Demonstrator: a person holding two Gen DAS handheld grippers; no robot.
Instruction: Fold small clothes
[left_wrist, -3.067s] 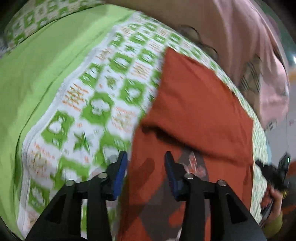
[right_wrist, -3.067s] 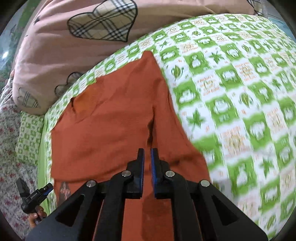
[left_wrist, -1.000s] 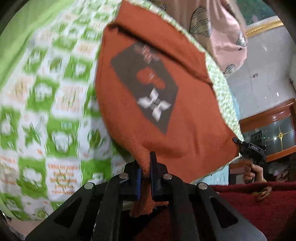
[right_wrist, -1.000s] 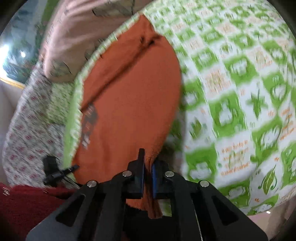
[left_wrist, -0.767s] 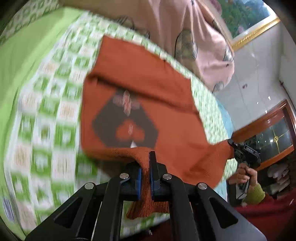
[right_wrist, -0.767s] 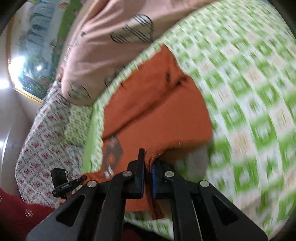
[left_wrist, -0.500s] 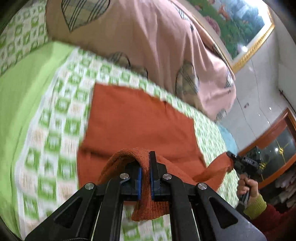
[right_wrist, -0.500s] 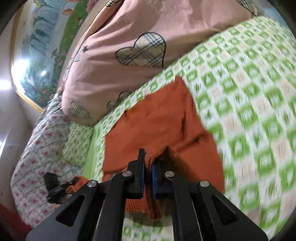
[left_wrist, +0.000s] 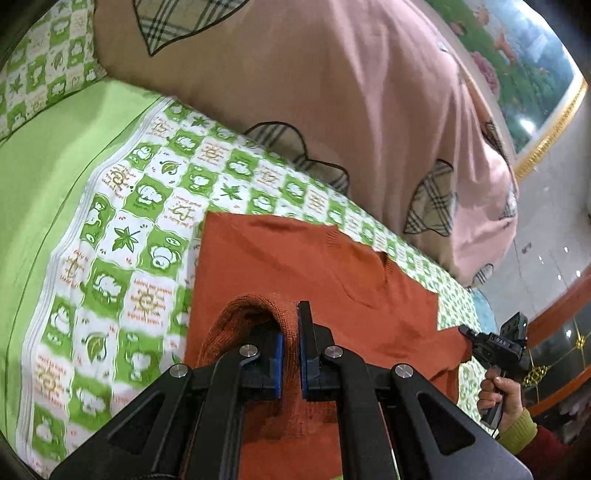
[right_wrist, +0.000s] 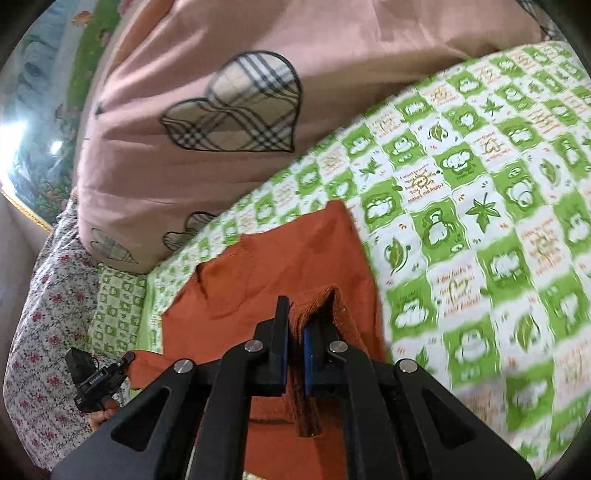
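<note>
orange knitted garment (left_wrist: 295, 266) | being held spread on the checked bedspread (left_wrist: 122, 236), just below the pink quilt (left_wrist: 332, 110) | one ribbed corner being pinched in each of the left gripper (left_wrist: 290, 354) and right gripper (right_wrist: 294, 354), so both carry evenly | hem apparently being folded toward the quilt-side edge

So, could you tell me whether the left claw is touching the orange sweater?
Touching. The left wrist view shows the left claw shut on the orange sweater's ribbed hem, knit pinched between its blue pads.
</note>
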